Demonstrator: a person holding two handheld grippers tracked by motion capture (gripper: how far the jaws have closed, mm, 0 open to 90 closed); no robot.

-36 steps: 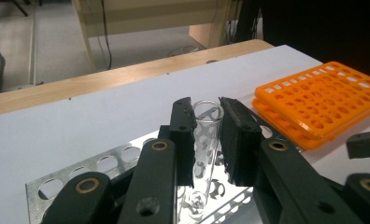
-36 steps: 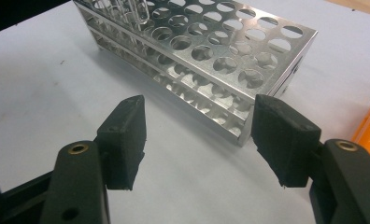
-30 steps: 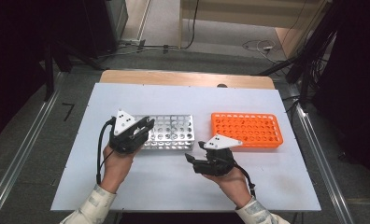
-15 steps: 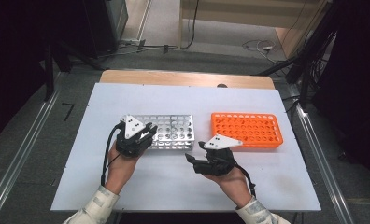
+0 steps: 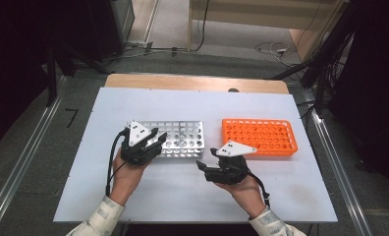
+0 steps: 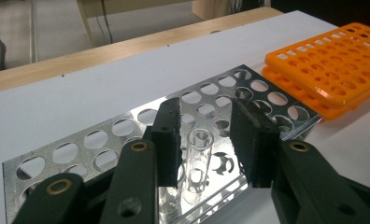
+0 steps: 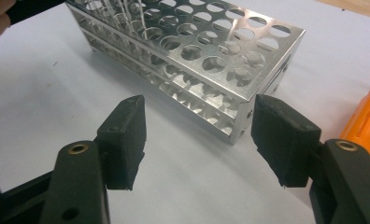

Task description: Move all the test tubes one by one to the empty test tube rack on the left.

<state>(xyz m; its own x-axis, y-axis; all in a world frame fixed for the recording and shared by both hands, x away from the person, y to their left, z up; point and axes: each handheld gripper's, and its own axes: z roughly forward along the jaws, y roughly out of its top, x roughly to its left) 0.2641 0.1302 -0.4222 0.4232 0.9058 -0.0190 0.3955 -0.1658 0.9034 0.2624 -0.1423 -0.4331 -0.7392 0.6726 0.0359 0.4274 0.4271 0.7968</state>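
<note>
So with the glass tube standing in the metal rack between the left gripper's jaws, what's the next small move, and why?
Probably lift the left gripper straight up and away. Its jaws have just been opening, and both pads stand clear of the glass tube, which sits upright in a hole of the metal rack.

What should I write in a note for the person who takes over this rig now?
Left gripper: jaws have just been opening; the clear glass test tube stands between them in a hole of the silver metal rack, pads apart from it.
Right gripper: open, nothing held, hovering over the white table near the metal rack's end.
Orange plastic rack: beside the metal one, no tube seen in it.
Done: the tube is seated in the metal rack.
Left: probably draw the left gripper back; any further tubes are not in sight.
</note>
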